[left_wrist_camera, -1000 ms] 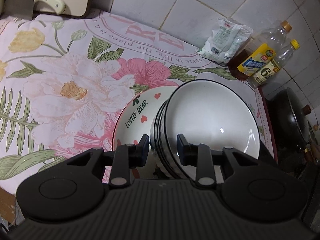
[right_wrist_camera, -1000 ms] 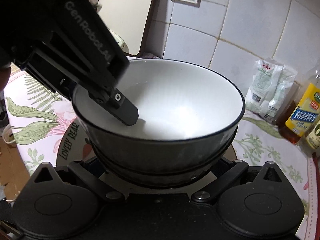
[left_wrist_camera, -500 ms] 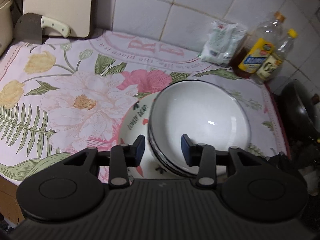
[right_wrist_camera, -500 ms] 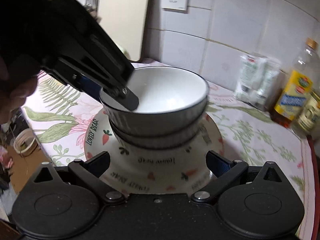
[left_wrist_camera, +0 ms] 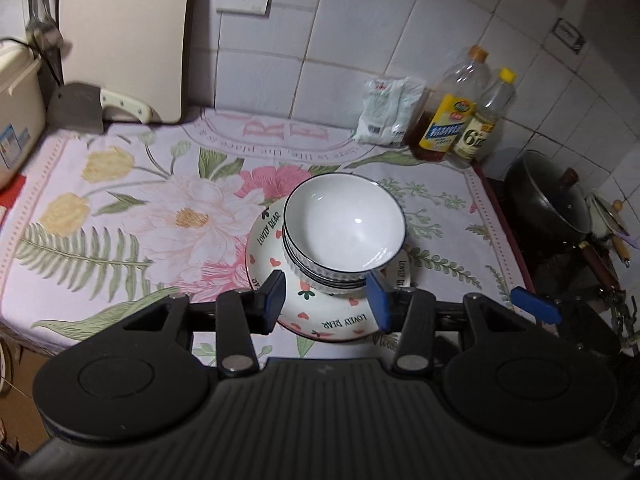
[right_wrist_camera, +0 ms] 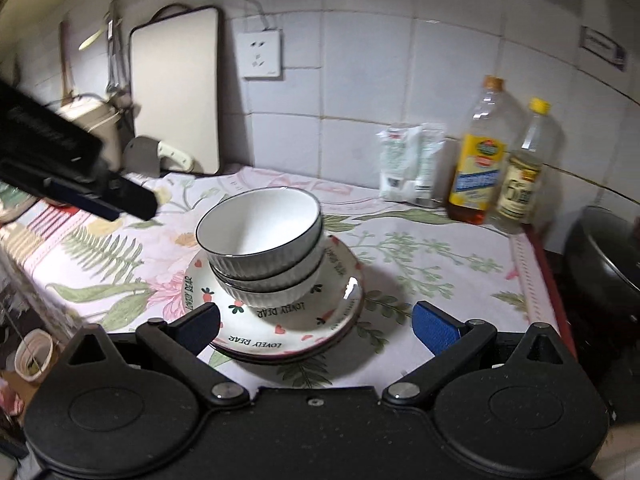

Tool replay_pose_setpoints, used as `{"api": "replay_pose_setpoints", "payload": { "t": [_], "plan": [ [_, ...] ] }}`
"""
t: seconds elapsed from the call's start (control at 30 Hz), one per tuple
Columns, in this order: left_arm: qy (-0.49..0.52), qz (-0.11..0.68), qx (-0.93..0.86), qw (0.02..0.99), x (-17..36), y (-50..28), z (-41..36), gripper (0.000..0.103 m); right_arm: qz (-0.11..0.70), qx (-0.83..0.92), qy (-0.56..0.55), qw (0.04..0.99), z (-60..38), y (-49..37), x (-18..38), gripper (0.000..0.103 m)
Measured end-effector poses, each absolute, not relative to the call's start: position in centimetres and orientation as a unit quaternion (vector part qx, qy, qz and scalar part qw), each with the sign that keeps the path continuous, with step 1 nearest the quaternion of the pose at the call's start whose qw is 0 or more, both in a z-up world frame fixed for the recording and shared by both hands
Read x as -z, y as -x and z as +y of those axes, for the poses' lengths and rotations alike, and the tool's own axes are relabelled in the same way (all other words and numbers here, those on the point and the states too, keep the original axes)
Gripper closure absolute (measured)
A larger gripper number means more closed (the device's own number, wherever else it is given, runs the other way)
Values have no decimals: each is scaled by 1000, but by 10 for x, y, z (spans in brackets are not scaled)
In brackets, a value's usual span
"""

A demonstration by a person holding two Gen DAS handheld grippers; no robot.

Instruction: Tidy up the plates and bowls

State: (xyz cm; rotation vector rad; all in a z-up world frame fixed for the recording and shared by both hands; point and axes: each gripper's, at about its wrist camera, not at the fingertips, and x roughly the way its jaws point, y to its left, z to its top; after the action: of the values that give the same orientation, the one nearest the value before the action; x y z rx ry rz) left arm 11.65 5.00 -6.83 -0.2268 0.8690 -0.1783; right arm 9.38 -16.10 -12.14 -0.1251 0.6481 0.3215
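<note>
A stack of white ribbed bowls (left_wrist_camera: 344, 228) with dark rims sits on stacked "Lovely Bear" plates (left_wrist_camera: 332, 320) on the floral cloth. The stack also shows in the right wrist view: bowls (right_wrist_camera: 260, 236), plates (right_wrist_camera: 280, 336). My left gripper (left_wrist_camera: 326, 294) is open and empty, pulled back above the near side of the stack. My right gripper (right_wrist_camera: 316, 328) is open and empty, its jaws wide, just in front of the plates. The left gripper's finger (right_wrist_camera: 132, 200) shows at the left in the right wrist view.
Two oil bottles (left_wrist_camera: 452, 120) and a white packet (left_wrist_camera: 388, 112) stand at the back wall. A cutting board (left_wrist_camera: 120, 36) and cleaver (left_wrist_camera: 80, 108) are back left. A dark wok (left_wrist_camera: 548, 200) sits to the right, past the counter edge.
My left gripper let go of the bowl rim, opened wider and drew back and up. My right gripper pulled back from the bowls. The stack stays on the plates.
</note>
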Motion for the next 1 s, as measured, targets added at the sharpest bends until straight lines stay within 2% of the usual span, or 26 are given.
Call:
{"api": "replay_pose_setpoints", "payload": {
  "t": [0.43,0.7,1.0],
  "plan": [
    [85,401,81,908,27,-58,42,52,319,-97,26,943,-178,-56,56,0],
    [54,396,64,915,11,-32,41,41,321,-79,16,944,-181,-41,35,0],
    [27,410,65,909,13,-23,36,33,317,-77,13,945,-176,-24,26,0]
  ]
}}
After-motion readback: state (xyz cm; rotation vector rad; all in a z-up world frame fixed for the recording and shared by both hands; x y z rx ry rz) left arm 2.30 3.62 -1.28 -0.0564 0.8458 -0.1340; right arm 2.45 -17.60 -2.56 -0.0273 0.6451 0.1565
